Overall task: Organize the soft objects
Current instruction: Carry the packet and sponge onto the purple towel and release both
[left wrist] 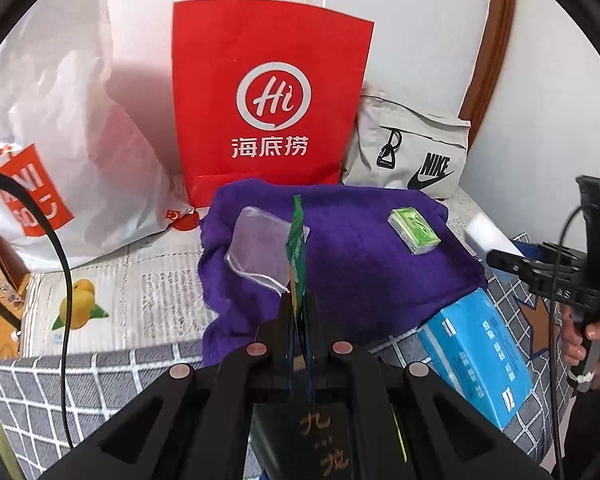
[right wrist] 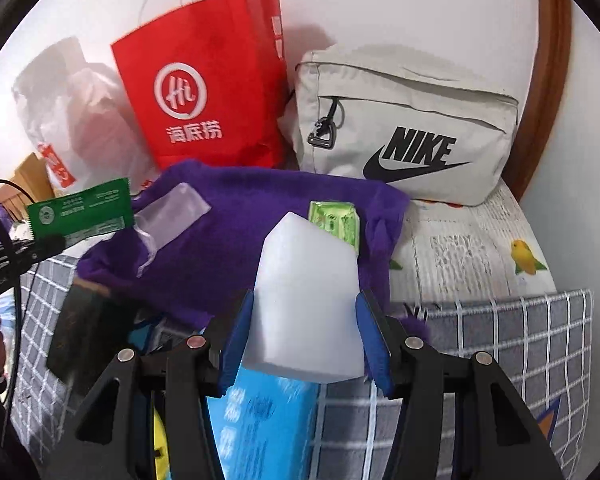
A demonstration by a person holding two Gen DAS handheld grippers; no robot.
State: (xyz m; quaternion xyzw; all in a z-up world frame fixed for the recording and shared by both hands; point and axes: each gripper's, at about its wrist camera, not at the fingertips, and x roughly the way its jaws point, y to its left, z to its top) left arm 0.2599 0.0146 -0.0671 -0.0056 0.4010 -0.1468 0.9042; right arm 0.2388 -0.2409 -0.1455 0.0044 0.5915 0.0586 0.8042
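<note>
My left gripper point(left wrist: 298, 302) is shut on a thin green sachet point(left wrist: 297, 248), which stands edge-on above the purple towel point(left wrist: 360, 264). In the right wrist view the same sachet point(right wrist: 80, 212) shows its printed face, with the left gripper point(right wrist: 40, 246) at the left edge. My right gripper point(right wrist: 306, 312) is shut on a white sponge block point(right wrist: 308, 296), its blue pads pressing both sides. On the towel point(right wrist: 260, 208) lie a clear drawstring pouch point(left wrist: 260, 248) and a green tissue pack point(left wrist: 414, 232). In the left view the right gripper point(left wrist: 508, 254) carries the sponge point(left wrist: 486, 236) at the right.
A red paper bag point(left wrist: 268, 96), a white plastic bag point(left wrist: 60, 120) and a grey Nike pouch point(right wrist: 412, 128) stand along the wall. A blue tissue box point(left wrist: 476, 356) and a black box point(right wrist: 84, 328) lie at the near edge of the checked bedding point(right wrist: 500, 340). A person's hand point(left wrist: 588, 340) holds the right gripper.
</note>
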